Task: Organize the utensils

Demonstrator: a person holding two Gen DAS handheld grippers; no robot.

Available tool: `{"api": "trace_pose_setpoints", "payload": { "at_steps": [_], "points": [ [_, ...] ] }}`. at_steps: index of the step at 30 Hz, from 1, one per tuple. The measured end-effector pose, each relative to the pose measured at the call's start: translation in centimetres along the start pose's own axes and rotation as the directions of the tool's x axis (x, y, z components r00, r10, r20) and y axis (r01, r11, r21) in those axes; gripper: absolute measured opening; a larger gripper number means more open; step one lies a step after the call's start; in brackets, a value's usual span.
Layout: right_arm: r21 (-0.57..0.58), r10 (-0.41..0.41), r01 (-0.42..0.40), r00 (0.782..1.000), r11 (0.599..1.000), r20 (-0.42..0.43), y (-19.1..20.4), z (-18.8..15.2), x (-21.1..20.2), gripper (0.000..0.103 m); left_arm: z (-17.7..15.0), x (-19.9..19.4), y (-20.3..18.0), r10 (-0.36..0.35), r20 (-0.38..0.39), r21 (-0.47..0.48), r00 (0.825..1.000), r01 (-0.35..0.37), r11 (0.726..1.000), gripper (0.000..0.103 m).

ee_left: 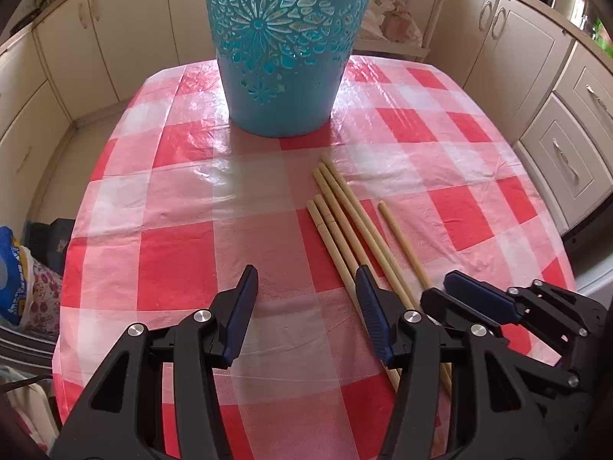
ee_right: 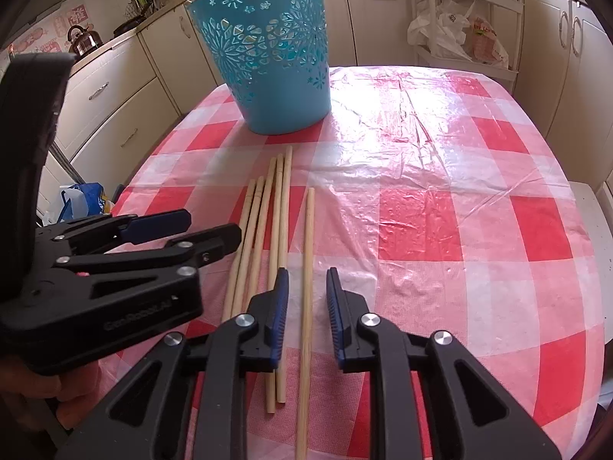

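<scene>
A teal cut-out basket stands upright at the far side of the table. Several wooden chopsticks lie side by side on the checked cloth in front of it. One single chopstick lies apart to their right. My right gripper is low over that single chopstick, which runs between its parted jaws without either pad pressing on it. My left gripper stands open just left of the bundle, with nothing between its fingers.
The table wears a red and white checked plastic cloth with rounded edges. Cream cabinets ring the room. A white rack with plastic bags stands behind the table, a kettle on the left counter, a blue bag on the floor.
</scene>
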State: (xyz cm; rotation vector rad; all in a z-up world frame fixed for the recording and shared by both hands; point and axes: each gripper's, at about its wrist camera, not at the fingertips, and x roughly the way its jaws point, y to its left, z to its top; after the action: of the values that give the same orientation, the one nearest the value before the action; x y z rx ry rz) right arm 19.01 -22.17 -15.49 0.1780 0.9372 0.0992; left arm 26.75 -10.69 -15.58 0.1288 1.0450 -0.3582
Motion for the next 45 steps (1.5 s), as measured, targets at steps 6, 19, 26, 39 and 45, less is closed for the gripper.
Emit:
{"api": "trace_pose_setpoints", "payload": {
  "at_steps": [6, 19, 26, 39, 45],
  "points": [
    [-0.005, -0.008, 0.008, 1.000, 1.000, 0.001, -0.4, 0.2, 0.0, 0.021, -0.1, 0.0, -0.4, 0.038, 0.018, 0.019, 0.999, -0.038, 0.999, 0.050],
    [-0.056, -0.092, 0.094, 0.995, 0.994, 0.035, -0.6, 0.8, 0.8, 0.019, 0.5, 0.8, -0.7, 0.037, 0.019, 0.111, 0.999, -0.039, 0.993, 0.037],
    [-0.082, -0.075, 0.078, 0.997, 0.994, 0.031, -0.3, 0.9, 1.0, 0.010, 0.8, 1.0, -1.6, -0.024, 0.023, 0.193, 0.999, 0.019, 0.981, 0.011],
    [0.005, -0.030, 0.030, 1.000, 1.000, 0.000, -1.9, 1.6, 1.0, 0.006, 1.2, 1.1, 0.3, -0.124, -0.019, 0.283, 0.992, 0.124, 0.951, 0.006],
    [-0.058, -0.078, 0.078, 0.997, 0.995, 0.000, -0.9, 1.7, 1.3, 0.006, 1.2, 1.3, -0.7, -0.051, -0.004, 0.266, 0.999, 0.050, 0.963, 0.008]
  ]
}}
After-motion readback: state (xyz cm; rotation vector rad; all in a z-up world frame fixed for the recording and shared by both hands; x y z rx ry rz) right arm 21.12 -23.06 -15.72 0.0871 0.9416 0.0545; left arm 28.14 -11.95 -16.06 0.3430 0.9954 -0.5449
